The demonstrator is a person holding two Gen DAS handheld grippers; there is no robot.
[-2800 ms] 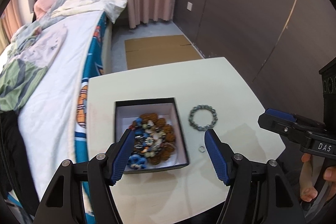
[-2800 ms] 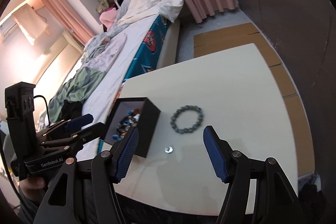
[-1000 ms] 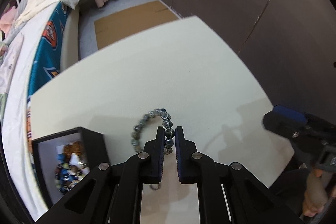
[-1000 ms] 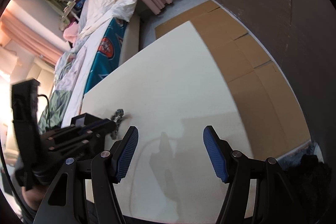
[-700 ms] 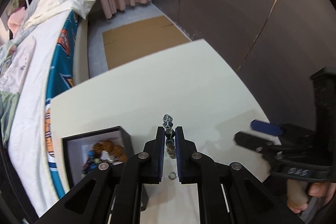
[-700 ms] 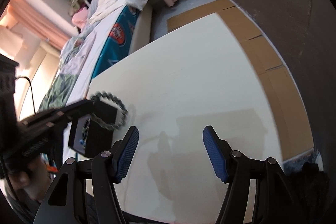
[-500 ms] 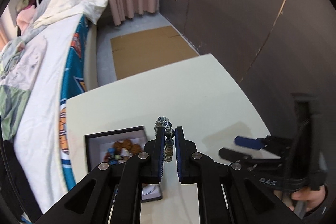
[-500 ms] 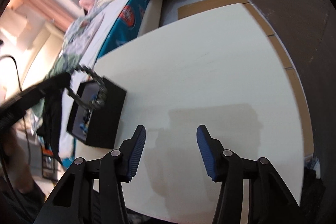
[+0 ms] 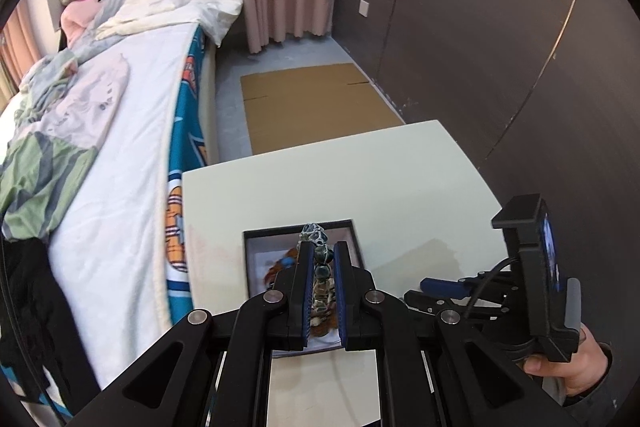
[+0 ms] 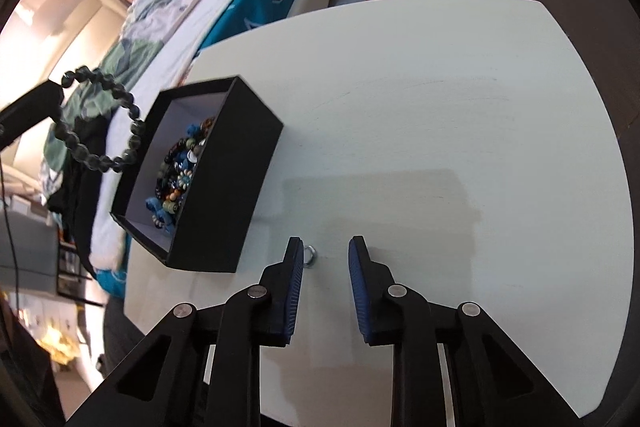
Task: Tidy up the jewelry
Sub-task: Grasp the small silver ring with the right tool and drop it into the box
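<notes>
Bracelet [image 9: 319, 259] of dark beads is pinched between the jaws of your left gripper [image 9: 320, 291], hanging over the black box [image 10: 224, 187] that sits at the left of the right wrist frame, already heaped with coloured beads. You seem to be at the drop-in step: the next move, by my reading, is to lower it until the loop clears the box wall, then let go. Your right gripper [image 10: 326, 259] points down at the bench [image 10: 440, 107], its jaws closing around a small silver ring [image 10: 309, 254] that lies against the inner face of the left jaw, low in the frame. Centre the ring before you close, or it may skid away.
</notes>
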